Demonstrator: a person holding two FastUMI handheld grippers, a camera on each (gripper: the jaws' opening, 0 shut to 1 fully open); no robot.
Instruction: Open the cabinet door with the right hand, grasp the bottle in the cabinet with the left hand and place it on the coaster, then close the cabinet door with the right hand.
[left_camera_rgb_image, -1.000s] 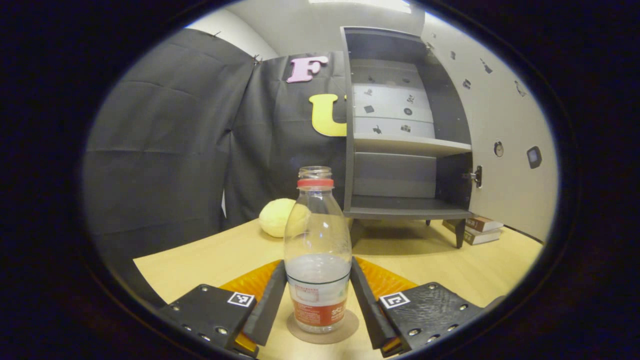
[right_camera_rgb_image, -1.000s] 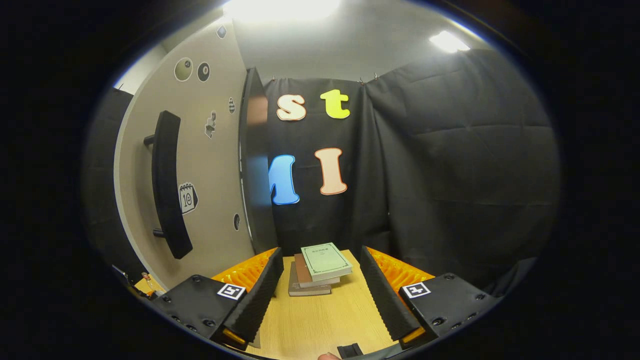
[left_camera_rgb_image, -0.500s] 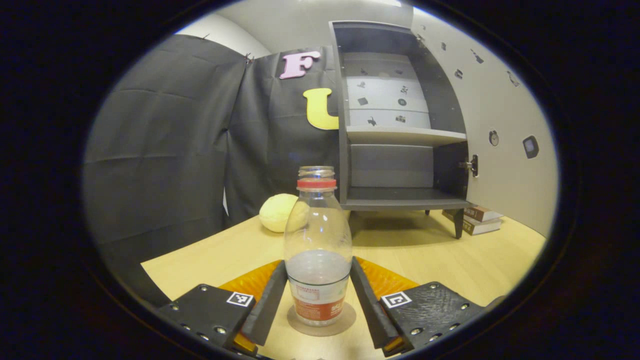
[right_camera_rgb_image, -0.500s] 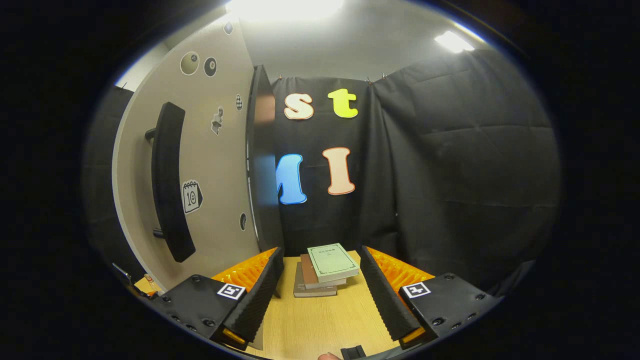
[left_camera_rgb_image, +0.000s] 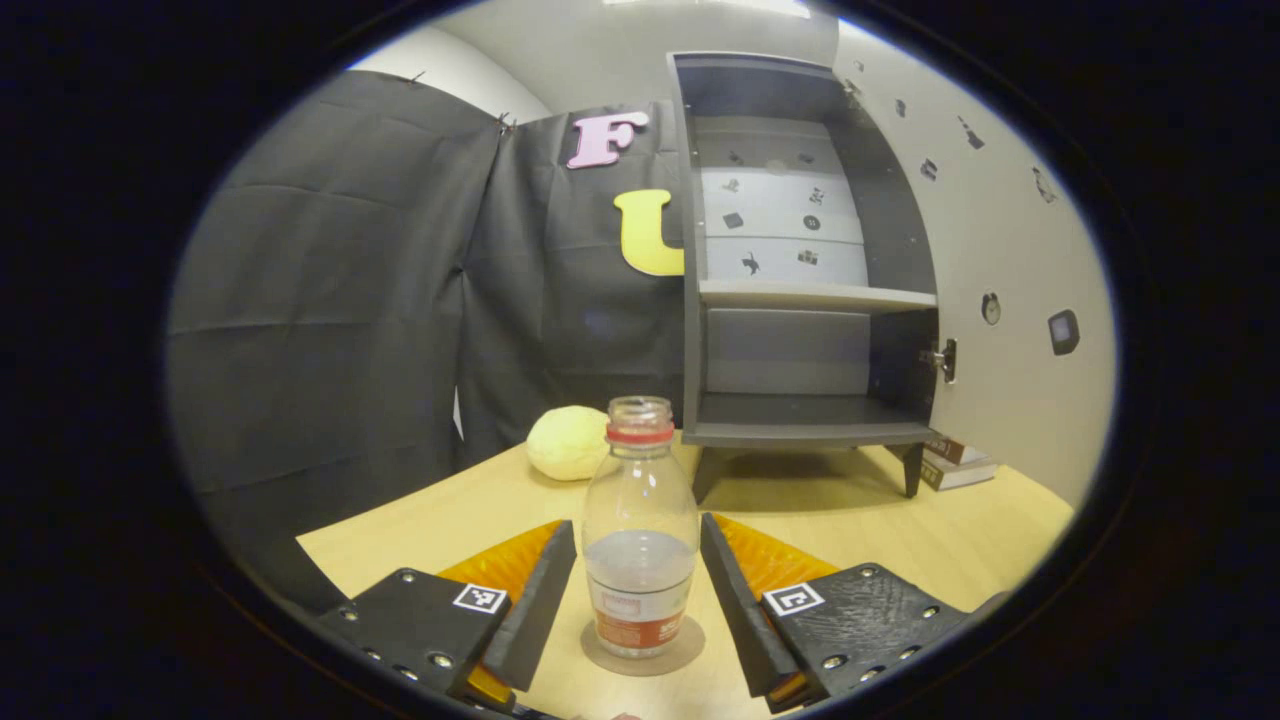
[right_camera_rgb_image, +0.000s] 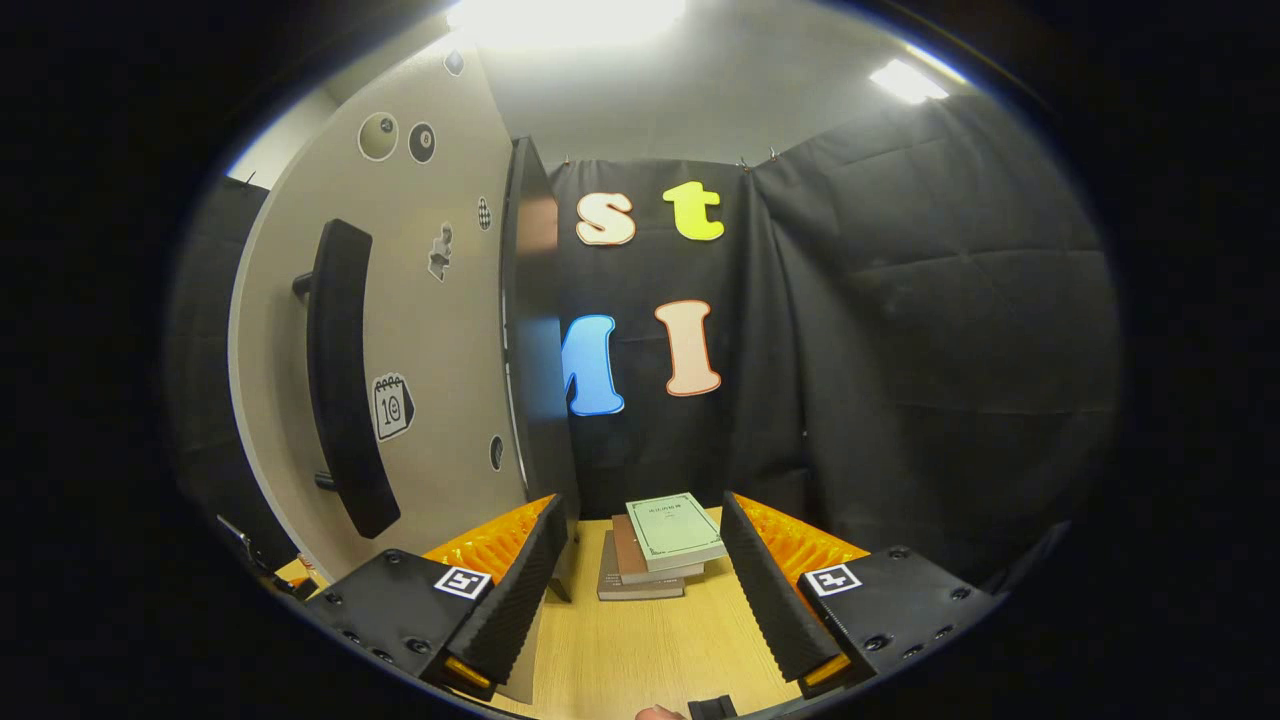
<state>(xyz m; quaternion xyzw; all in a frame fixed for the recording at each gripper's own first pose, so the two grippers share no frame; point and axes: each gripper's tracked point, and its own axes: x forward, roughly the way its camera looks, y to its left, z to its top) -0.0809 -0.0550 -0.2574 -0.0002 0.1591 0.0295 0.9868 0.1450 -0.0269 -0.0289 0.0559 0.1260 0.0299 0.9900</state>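
Observation:
A clear bottle (left_camera_rgb_image: 640, 540) with a red neck ring and a little liquid stands upright on the round brown coaster (left_camera_rgb_image: 690, 640). My left gripper (left_camera_rgb_image: 637, 528) is open, with a finger on each side of the bottle's lower half and a thin gap on both sides. Behind it the dark cabinet (left_camera_rgb_image: 800, 300) has bare shelves, and its pale door (left_camera_rgb_image: 1010, 300) is swung wide to the right. In the right gripper view my right gripper (right_camera_rgb_image: 642, 508) is open and holds nothing. It sits close to the door's edge (right_camera_rgb_image: 535, 340), to the right of the black door handle (right_camera_rgb_image: 340, 380).
A pale yellow ball (left_camera_rgb_image: 568, 442) lies on the wooden table (left_camera_rgb_image: 900, 530), left of the cabinet. A stack of books (right_camera_rgb_image: 660, 545) lies on the table just past my right gripper's fingers, near the cabinet's foot. Black cloth walls close in the booth.
My left gripper has drawn back from the bottle, leaving it on the coaster, and its fingers no longer touch it. The right gripper view has shifted slightly along the door.

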